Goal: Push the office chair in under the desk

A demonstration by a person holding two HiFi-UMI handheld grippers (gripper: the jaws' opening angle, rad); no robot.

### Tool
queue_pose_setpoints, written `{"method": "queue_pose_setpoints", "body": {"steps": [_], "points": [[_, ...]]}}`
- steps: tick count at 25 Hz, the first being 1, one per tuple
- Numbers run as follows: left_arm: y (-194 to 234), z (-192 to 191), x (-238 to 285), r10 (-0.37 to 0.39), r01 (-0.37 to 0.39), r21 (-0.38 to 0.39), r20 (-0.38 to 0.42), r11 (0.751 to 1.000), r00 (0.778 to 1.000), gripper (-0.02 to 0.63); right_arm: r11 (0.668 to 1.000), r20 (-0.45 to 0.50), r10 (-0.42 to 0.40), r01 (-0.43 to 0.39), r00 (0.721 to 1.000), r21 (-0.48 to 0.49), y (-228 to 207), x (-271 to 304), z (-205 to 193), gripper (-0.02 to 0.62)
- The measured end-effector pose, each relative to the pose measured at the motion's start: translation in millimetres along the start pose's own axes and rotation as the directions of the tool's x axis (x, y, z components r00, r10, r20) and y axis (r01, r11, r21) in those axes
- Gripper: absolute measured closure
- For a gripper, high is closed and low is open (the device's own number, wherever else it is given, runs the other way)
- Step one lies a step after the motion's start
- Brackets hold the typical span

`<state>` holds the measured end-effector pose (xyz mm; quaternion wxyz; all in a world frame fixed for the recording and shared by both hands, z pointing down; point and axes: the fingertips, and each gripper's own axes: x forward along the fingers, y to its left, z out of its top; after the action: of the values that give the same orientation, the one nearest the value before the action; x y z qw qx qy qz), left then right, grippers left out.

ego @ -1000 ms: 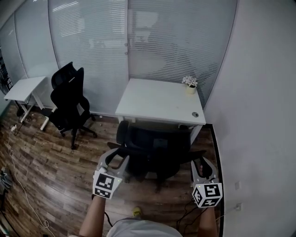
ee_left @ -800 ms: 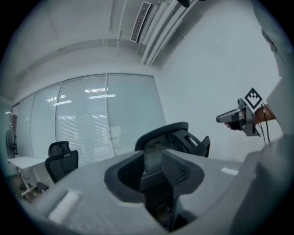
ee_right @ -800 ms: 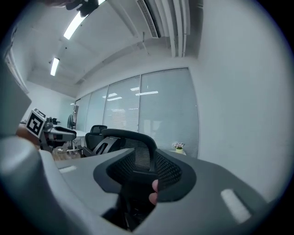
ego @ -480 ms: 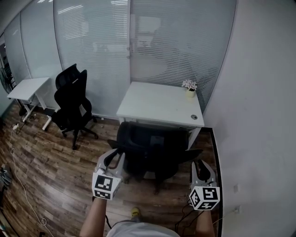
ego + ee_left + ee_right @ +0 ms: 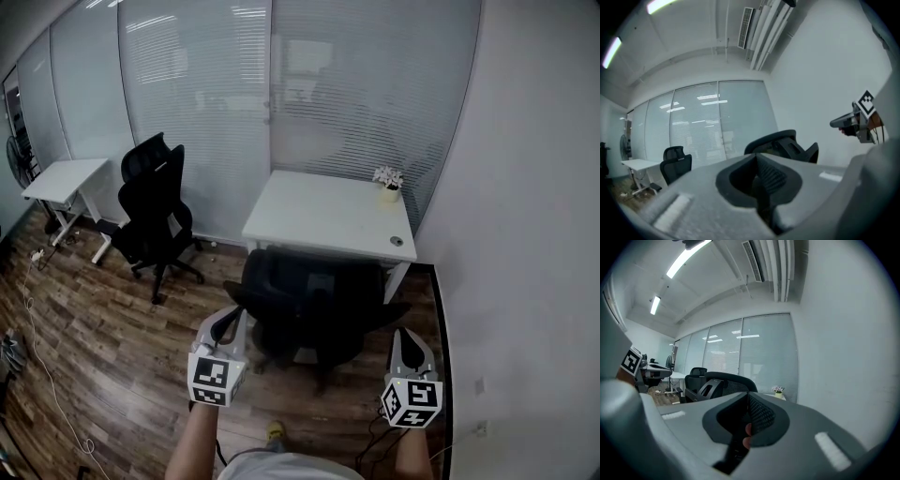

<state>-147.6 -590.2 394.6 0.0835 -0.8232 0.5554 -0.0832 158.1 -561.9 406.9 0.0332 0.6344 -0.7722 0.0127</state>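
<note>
A black office chair [image 5: 314,302] stands at the front edge of the white desk [image 5: 323,214], its back toward me. My left gripper [image 5: 229,321] sits just behind the chair's left armrest. Its jaws are closing and meet with nothing between them. My right gripper [image 5: 403,337] is beside the chair's right armrest, its jaws closing too and also empty. Whether either one touches the chair I cannot tell. In the left gripper view the shut left gripper [image 5: 757,158] points up at the chair's back [image 5: 785,143]. In the right gripper view the chair [image 5: 724,383] lies left of the shut right gripper [image 5: 749,398].
A small potted plant [image 5: 386,178] stands on the desk's far right corner. A second black chair [image 5: 155,220] and a small white table [image 5: 64,178] stand at the left by the glass wall. A white wall [image 5: 525,234] runs close along the right. Cables lie on the wood floor [image 5: 56,403].
Both grippers' jaws have gone from wide open to shut. The hands have shifted only slightly behind the chair, and the head view has tilted up a little.
</note>
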Motion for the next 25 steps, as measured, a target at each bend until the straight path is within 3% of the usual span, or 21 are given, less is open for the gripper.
{"method": "queue_pose_setpoints", "body": {"steps": [25], "points": [[-3,-2,-34,0.043,-0.043,-0.012,0.005,0.999,0.999,0.609,0.999,-0.003,0.035,-0.035,0.999,-0.028,15,-17,-4,0.594]]}}
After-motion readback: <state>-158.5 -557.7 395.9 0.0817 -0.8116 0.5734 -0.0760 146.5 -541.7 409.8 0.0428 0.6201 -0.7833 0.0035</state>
